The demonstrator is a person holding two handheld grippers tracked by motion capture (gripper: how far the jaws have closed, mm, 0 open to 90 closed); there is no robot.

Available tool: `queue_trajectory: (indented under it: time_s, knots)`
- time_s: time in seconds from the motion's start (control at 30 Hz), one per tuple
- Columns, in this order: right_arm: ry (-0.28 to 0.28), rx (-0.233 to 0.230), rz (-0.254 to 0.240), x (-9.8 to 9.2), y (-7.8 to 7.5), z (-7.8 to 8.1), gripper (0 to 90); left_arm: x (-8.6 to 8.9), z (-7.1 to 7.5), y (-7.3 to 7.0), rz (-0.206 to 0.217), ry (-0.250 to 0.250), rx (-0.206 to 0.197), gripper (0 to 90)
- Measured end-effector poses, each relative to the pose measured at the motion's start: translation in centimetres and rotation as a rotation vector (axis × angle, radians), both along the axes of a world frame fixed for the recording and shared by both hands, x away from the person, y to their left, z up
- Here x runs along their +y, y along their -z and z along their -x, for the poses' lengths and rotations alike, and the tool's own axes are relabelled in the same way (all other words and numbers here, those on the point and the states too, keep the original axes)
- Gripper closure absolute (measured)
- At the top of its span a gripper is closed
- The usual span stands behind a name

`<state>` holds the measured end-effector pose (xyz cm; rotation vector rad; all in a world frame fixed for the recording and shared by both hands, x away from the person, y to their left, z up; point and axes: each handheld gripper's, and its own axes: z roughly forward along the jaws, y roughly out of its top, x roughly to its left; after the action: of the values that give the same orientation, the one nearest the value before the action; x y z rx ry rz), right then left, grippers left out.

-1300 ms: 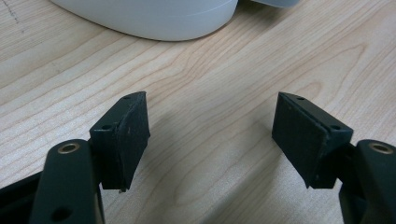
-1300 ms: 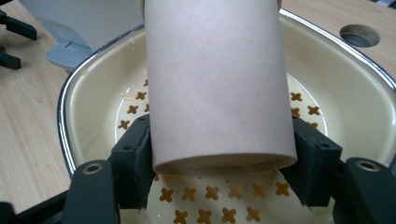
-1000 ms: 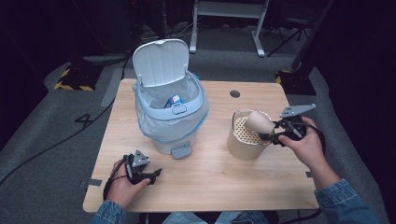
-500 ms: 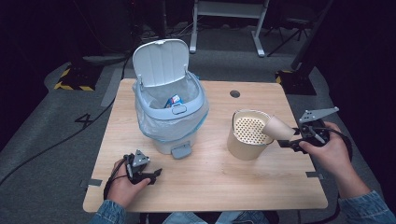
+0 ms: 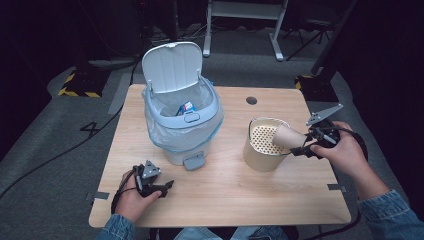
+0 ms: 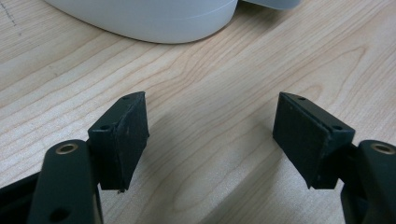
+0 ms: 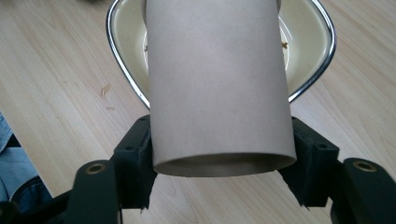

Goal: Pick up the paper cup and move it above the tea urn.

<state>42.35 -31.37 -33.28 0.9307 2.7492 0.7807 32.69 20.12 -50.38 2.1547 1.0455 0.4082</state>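
R hand-held gripper (image 5: 303,148) pinches cardboard tube (image 5: 287,138) just above cream perforated bin (image 5: 262,147), lifting step; next swing it left to open trash can (image 5: 182,125); L hand-held gripper (image 5: 165,186) spread, idle on counter (image 5: 225,190).

A dim lab or studio: cables (image 5: 65,150) and hazard tape (image 5: 77,92) on grey carpet left of the wooden table (image 5: 225,200).

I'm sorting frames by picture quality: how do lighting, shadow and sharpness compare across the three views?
High view: wooden table lit, floor around it dark, slightly soft. Left gripper view: left gripper casts soft shadows on the wood. Right gripper view: cardboard tube evenly lit, glint on the metal bowl rim.
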Motion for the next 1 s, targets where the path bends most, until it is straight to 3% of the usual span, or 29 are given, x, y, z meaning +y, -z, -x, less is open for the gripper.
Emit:
queue_trajectory:
  time_s: [0.3,0.53,0.67,0.9,1.0]
  knots:
    - [-0.011,-0.007,-0.018,0.8,0.7,-0.8,35.2,-0.4,0.2,0.0,-0.003,0.005,-0.007,32.0]
    - [0.012,-0.025,-0.069,0.4,1.0,-1.0,34.3,-0.4,0.2,0.0,0.004,0.005,-0.003,31.7]
    - [0.022,-0.032,-0.072,-0.1,1.6,-0.7,32.0,-0.4,0.2,0.0,0.005,0.005,-0.002,31.5]
    - [0.032,-0.076,-0.114,-0.9,2.8,-0.3,27.5,-0.4,0.2,0.0,0.006,0.007,-0.002,31.3]
    - [0.042,-0.106,-0.157,-1.5,2.9,0.2,27.5,-0.4,0.1,0.0,0.003,0.011,-0.005,31.1]
